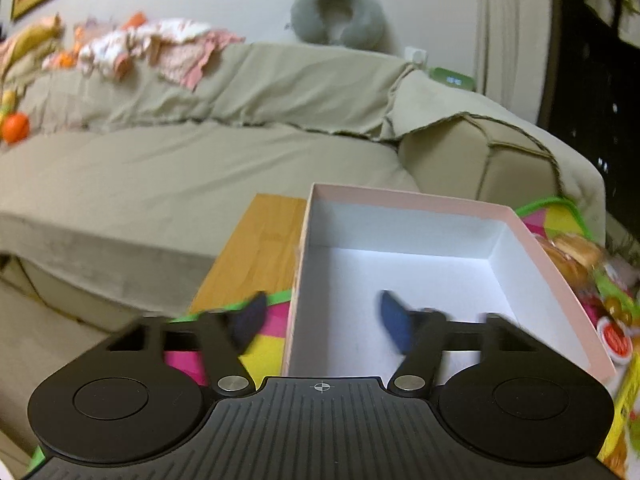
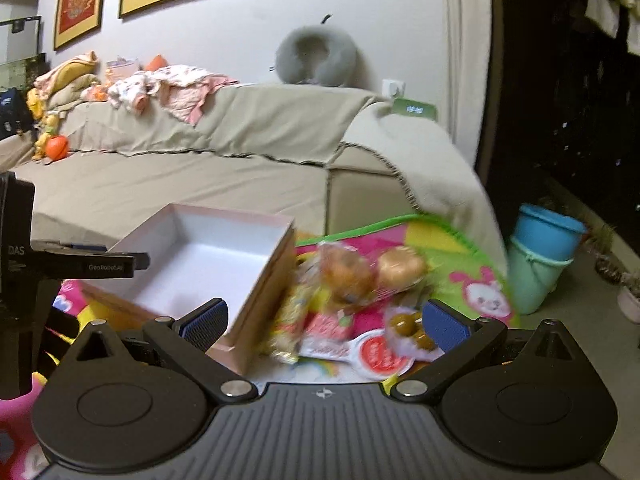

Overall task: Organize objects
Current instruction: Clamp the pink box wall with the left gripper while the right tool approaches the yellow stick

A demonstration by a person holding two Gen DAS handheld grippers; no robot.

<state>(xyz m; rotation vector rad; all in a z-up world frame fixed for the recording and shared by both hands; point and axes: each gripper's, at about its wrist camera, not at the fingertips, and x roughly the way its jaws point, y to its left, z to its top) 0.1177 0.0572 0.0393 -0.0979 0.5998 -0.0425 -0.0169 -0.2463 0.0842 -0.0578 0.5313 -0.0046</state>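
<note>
text: "GenRobot.AI" | on: left claw (image 2: pixel 120 266) finger; "DAS" | on: its body

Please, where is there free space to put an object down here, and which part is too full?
The pink box is bare inside, between its four walls. A strip of wooden board lies free between the box's left wall and the sofa. To the right of the box the snack packets crowd the colourful mat.

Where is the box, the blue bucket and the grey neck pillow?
box (image 2: pixel 208 256), right wrist view, on its white inside floor.
blue bucket (image 2: pixel 546 236), right wrist view, on its side wall.
grey neck pillow (image 1: pixel 306 20), left wrist view, on its left curve.
</note>
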